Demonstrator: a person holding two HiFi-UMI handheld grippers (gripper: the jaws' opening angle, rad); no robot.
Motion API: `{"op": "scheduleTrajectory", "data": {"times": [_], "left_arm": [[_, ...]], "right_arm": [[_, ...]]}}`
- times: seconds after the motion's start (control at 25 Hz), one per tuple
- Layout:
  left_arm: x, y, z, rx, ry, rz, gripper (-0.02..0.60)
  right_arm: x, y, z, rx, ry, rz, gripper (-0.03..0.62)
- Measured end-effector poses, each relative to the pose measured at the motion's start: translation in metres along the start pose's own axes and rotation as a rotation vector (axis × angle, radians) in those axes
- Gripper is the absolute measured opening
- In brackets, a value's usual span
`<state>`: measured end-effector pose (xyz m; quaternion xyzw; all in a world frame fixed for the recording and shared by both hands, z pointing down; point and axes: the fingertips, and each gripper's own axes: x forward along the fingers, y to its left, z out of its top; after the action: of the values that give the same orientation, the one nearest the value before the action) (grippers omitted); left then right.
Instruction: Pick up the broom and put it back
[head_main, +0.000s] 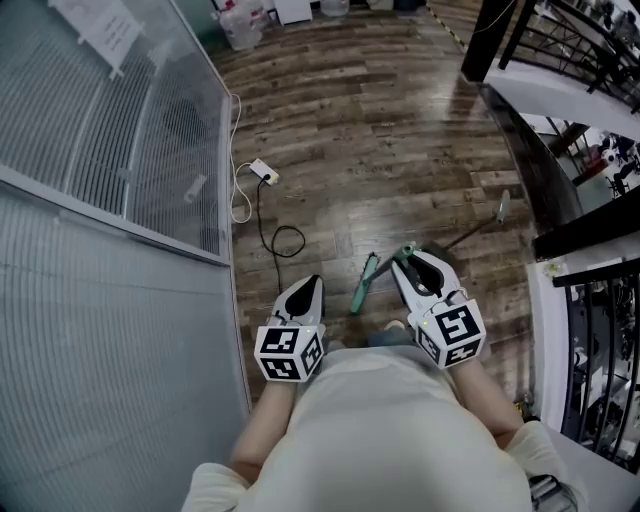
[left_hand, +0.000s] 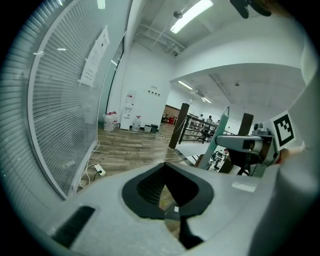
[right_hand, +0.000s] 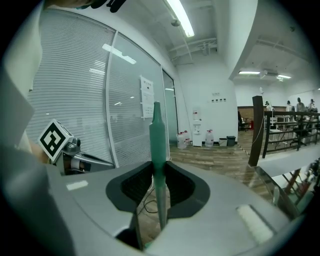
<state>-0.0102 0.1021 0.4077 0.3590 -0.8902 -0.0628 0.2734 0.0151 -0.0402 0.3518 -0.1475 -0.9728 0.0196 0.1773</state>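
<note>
Right gripper fingers clamped on the green broom handle, shaft upright between them, over the wood floor near the glass wall. Left gripper fingers together, empty. Judged light, stiff, smooth plastic (may swivel in a single pinch). Firmer hold lower on shaft, left steadying.
</note>
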Motion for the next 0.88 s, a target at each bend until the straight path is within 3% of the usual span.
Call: {"op": "scheduleTrajectory", "data": {"times": [0.44, 0.88], "left_arm": [[-0.057, 0.086, 0.003, -0.084, -0.070, 0.147, 0.008], [-0.121, 0.158, -0.017, -0.168, -0.122, 0.291, 0.007]], "right_arm": [[0.062, 0.083, 0.016, -0.053, 0.017, 0.153, 0.094], [0.114, 0.168, 0.010, -0.116, 0.052, 0.303, 0.094]]}}
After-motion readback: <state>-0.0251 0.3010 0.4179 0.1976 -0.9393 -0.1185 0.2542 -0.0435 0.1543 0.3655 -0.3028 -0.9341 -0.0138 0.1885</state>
